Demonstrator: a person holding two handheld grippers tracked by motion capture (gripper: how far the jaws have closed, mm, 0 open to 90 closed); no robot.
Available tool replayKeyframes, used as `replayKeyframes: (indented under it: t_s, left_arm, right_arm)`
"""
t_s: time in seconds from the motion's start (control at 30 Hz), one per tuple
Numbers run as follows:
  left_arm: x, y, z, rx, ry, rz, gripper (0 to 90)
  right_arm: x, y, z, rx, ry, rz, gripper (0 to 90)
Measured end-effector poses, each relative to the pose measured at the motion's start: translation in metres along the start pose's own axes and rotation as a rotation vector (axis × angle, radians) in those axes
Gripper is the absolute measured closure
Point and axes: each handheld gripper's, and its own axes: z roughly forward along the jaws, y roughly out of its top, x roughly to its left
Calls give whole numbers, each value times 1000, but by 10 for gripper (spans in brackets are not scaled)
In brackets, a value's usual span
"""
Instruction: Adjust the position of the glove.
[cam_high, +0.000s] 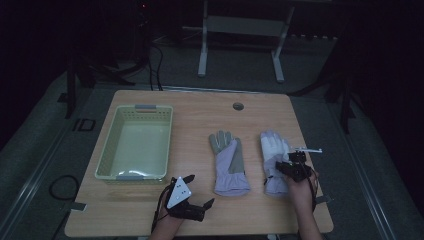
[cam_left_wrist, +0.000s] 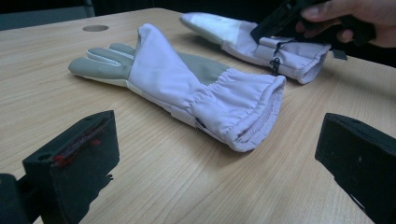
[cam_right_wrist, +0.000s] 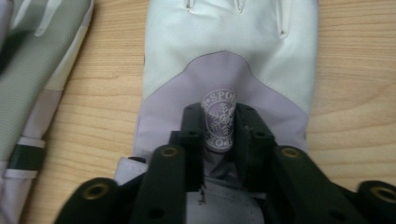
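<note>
Two lilac and grey gloves lie flat on the wooden table. The middle glove (cam_high: 229, 162) (cam_left_wrist: 187, 88) lies cuff toward me, and my left gripper (cam_high: 198, 190) (cam_left_wrist: 212, 149) rests in front of that cuff with its jaws wide open and nothing between them. The right-hand glove (cam_high: 273, 145) (cam_left_wrist: 233, 35) (cam_right_wrist: 224, 37) has a pale back and a round snowflake badge. My right gripper (cam_high: 282, 167) (cam_right_wrist: 219, 121) points down onto its wrist part. Its jaws stand a narrow gap apart with the badge showing between them. I see no fold gripped.
A pale green plastic basket (cam_high: 107, 150) stands on the table's left half. A round cable hole (cam_high: 238, 106) sits near the far edge. A metal stand (cam_high: 202, 55) is on the floor beyond the table.
</note>
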Motion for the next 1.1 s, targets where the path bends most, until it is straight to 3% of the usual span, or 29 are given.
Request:
replayKeyframes:
  t_s: [0.23, 0.27, 0.3, 0.33, 0.43, 0.5, 0.63, 0.73, 0.77, 0.8, 0.83, 0.87, 0.97, 1.0, 1.07, 1.1]
  left_arm:
    - [1, 0, 0, -2, 1, -10, 0]
    - [1, 0, 0, -3, 2, -5, 0]
    - [1, 0, 0, -3, 2, -5, 0]
    - [0, 0, 0, -3, 5, -3, 0]
    - [0, 0, 0, -3, 8, -2, 0]
    - [1, 0, 0, -4, 8, -5, 0]
    - [0, 0, 0, -4, 12, -4, 0]
    - [0, 0, 0, 0, 11, 3, 0]
    - [0, 0, 0, 0, 11, 3, 0]
    - [0, 0, 0, -1, 10, 3, 0]
    - [0, 0, 0, -1, 10, 3, 0]
    - [0, 0, 0, -1, 12, 4, 0]
    - [0, 0, 0, 0, 13, 5, 0]
    - [-1, 0, 0, -1, 14, 5, 0]
    - [-1, 0, 1, 1, 14, 7, 0]
    - [-1, 0, 1, 1, 15, 6, 0]
  right_arm:
    - [-2, 1, 1, -5, 12, -23, 620]
    - [-3, 2, -2, -7, 17, -49, 564]
    - [-3, 2, -2, -7, 17, -49, 564]
    - [-4, 3, -5, -11, 42, -61, 500]
    - [-6, 2, -7, -17, 57, -80, 493]
    - [-10, 0, -9, -18, 103, -119, 482]
    - [-14, 2, -13, -14, 135, -144, 480]
    - [-17, 7, -20, -23, 162, -226, 481]
    - [-17, 7, -20, -23, 162, -226, 481]
    - [-19, 9, -25, -47, 161, -287, 478]
    - [-19, 9, -25, -47, 161, -287, 478]
    - [-23, 11, -32, -68, 167, -325, 478]
    - [-25, 12, -34, -77, 172, -338, 479]
    - [-27, 14, -37, -91, 187, -359, 479]
    - [-30, 17, -39, -111, 203, -448, 486]
    - [-30, 17, -36, -100, 207, -449, 481]
